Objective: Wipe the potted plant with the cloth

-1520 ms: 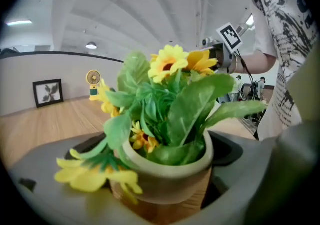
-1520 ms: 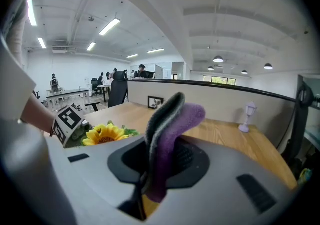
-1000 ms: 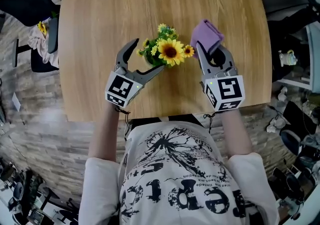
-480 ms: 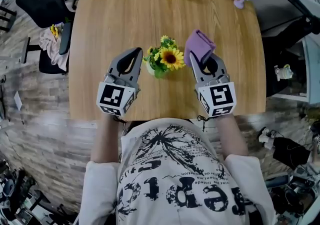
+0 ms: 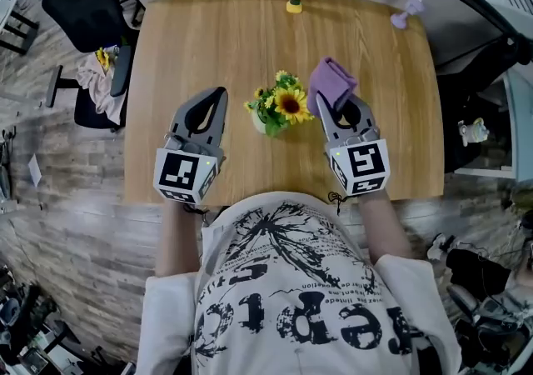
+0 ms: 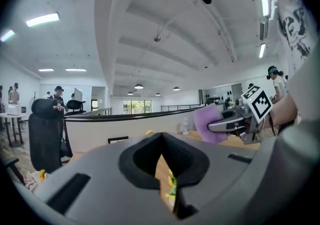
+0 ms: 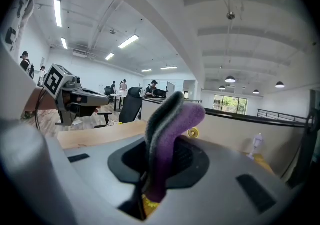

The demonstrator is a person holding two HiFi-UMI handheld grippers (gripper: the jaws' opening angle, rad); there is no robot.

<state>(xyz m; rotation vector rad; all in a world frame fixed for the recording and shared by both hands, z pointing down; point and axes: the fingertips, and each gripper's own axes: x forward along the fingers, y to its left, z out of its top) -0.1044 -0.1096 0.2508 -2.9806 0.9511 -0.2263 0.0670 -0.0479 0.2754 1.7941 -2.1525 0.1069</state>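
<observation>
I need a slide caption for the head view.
Right gripper holds purple cloth beside potted plant; left gripper shut, empty.

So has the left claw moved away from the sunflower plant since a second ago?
Yes. The left claw reached round the potted sunflowers before; now it is shut and empty, drawn back to their left, with bare table between.

We hold both grippers out before the chest, side by side and well apart, bare forearms [image 5: 177, 232] stretched forward. The left gripper [image 5: 216, 95] has its jaws pressed together, nothing between them. The right gripper [image 5: 333, 103] is clamped on the cloth [image 5: 331, 79], which stands past its tips.
</observation>
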